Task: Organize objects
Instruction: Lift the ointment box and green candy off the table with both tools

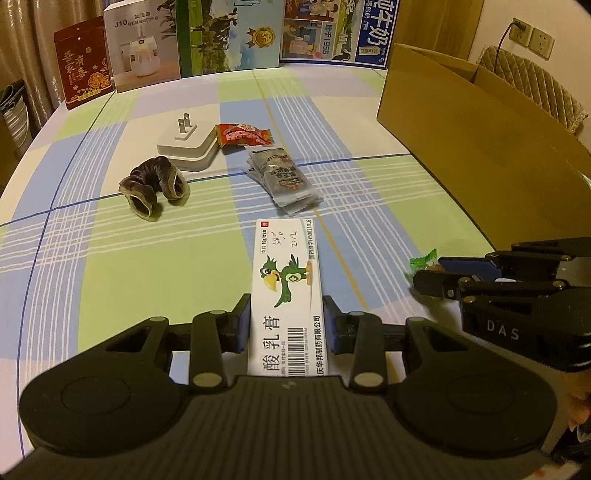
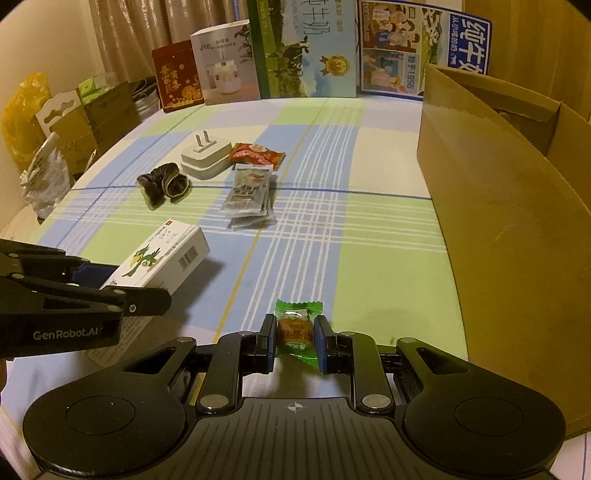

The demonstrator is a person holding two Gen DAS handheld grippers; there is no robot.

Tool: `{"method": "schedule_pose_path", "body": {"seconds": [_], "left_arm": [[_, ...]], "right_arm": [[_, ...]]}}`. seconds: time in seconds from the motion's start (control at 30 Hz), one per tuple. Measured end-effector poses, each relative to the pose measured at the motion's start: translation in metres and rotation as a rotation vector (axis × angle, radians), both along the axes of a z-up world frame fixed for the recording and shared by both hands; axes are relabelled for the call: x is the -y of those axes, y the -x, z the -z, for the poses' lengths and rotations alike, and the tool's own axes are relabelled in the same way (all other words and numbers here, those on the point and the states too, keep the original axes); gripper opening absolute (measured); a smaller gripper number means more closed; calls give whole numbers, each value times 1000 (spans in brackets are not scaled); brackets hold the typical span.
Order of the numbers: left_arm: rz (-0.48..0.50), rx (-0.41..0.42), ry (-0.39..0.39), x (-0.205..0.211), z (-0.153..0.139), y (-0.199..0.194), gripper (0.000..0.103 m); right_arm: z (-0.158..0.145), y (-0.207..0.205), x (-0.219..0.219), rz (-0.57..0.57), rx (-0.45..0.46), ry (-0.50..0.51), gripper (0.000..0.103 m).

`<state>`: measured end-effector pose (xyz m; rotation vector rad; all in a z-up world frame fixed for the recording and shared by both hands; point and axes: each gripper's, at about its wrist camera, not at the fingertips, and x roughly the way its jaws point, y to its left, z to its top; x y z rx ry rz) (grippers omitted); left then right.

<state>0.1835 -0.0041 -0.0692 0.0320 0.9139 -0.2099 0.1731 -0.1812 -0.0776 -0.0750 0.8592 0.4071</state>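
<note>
The left gripper (image 1: pixel 287 325) had its fingers clenched on a white ointment box (image 1: pixel 285 291) printed with a green cartoon bird, the box jutting forward between the blue pads above the checked desk (image 1: pixel 110 280). To its right, the right gripper (image 2: pixel 295 341) gripped a small green-wrapped candy (image 2: pixel 295 330) between its fingers, close over the cloth. Farther back on the desk lay a dark scrunchie (image 1: pixel 153 186), a white plug adapter (image 1: pixel 186 146) with its prongs up, a red snack packet (image 1: pixel 244 136) touching the adapter, and a small stack of grey sachets (image 1: pixel 282 179) just in front of it. An open cardboard box (image 2: pixel 517 206) stood at the right edge, and printed cartons (image 1: pixel 229 35) lined the far side.
</note>
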Motion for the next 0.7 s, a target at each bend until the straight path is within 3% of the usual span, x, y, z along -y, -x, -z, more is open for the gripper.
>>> {"method": "schedule_pose_path", "body": {"seconds": [0.7], "left_arm": [[12,7,11,9,-7,17,33]], "right_arm": [[-11,11,10,22,25,-16,18]]}}
